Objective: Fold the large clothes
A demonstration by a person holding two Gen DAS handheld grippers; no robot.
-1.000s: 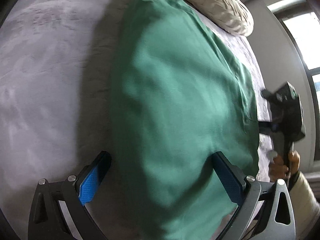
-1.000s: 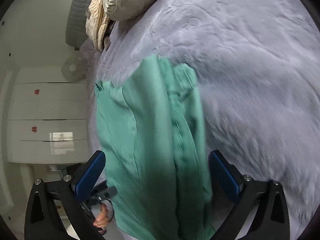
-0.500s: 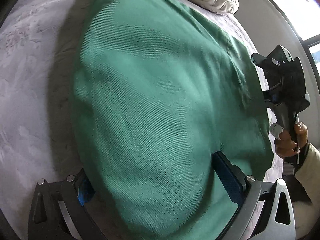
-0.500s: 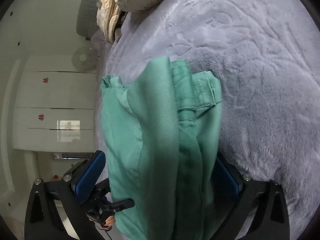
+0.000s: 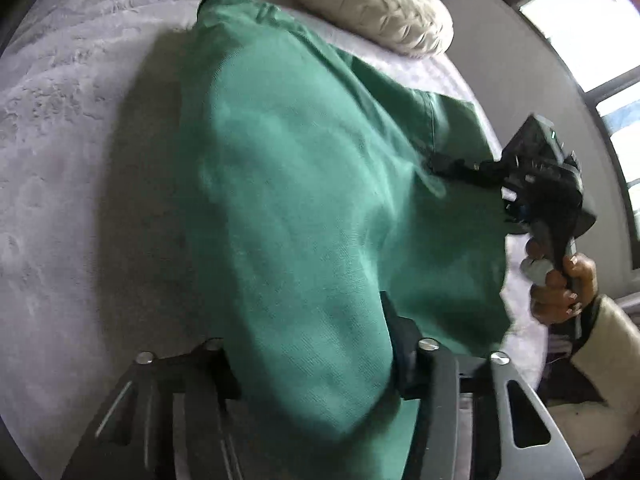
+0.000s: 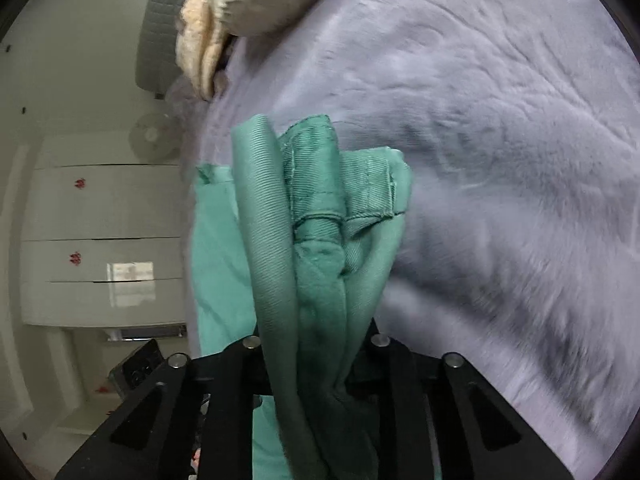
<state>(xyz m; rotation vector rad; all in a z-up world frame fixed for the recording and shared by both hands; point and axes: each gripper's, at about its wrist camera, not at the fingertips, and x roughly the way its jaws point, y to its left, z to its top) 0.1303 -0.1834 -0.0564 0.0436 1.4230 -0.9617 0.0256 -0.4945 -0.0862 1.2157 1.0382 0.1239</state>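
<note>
Left wrist view, nearest first: my left gripper [image 5: 312,360] has just been closing and now clamps a thick fold of the green garment [image 5: 288,184] between its jaws. Further out, the cloth drapes across the grey bedspread [image 5: 80,160], and my right gripper [image 5: 436,166] bites its far edge, with the person's hand [image 5: 560,284] on the handle. Through the right wrist view, that gripper [image 6: 308,340] has likewise just closed on a bunched hem. Beyond lies a cream pillow [image 5: 368,4]. I judge both corners are secured for a fold; next I should lift together, keeping the cloth taut, and carry it over.
</note>
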